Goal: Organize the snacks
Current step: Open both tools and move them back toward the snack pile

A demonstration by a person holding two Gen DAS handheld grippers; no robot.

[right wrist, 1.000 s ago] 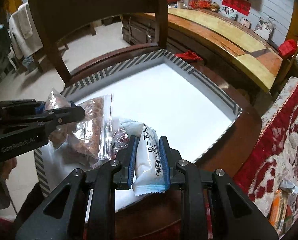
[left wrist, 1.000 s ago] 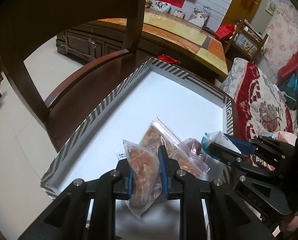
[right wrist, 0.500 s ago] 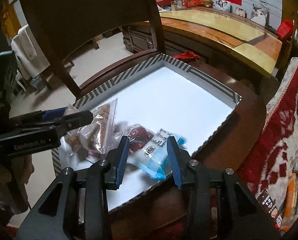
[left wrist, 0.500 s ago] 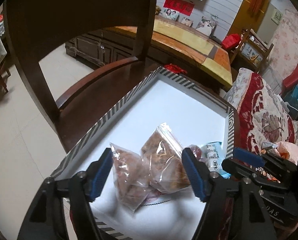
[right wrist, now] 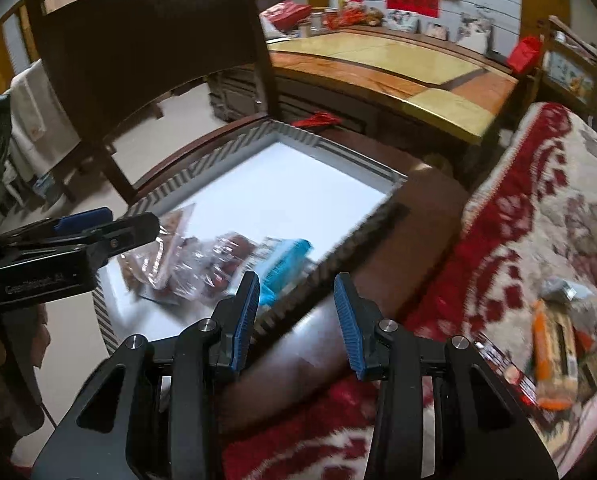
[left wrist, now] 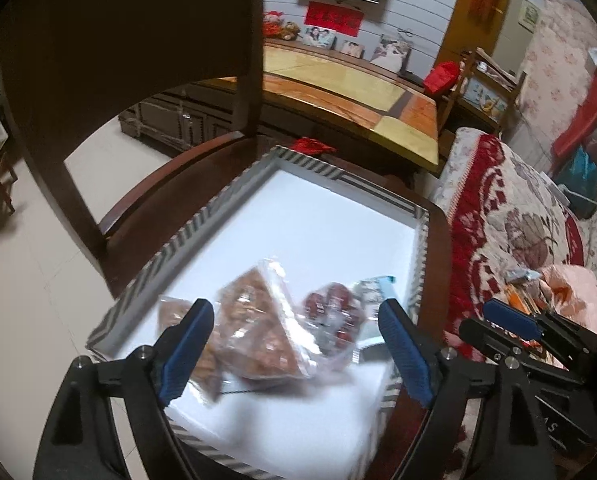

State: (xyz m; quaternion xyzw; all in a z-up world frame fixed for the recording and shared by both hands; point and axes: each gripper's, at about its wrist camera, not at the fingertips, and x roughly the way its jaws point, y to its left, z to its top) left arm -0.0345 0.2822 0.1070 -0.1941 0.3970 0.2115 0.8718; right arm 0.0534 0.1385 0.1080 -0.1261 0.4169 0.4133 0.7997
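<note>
Both your grippers are now wider apart than half a second ago and pulled back from the snacks. Your left gripper [left wrist: 294,344] is hanging released over the clear bags of brown snacks [left wrist: 258,336] lying in the white tray [left wrist: 318,224], with the red snack bag [left wrist: 330,312] at their 3 o'clock and the blue packet [right wrist: 282,260] beyond it. Your right gripper [right wrist: 296,320] is hovering released, gripping nothing, over the tray's striped rim [right wrist: 338,256] and the wooden seat edge, toward the floral blanket [right wrist: 538,216].
</note>
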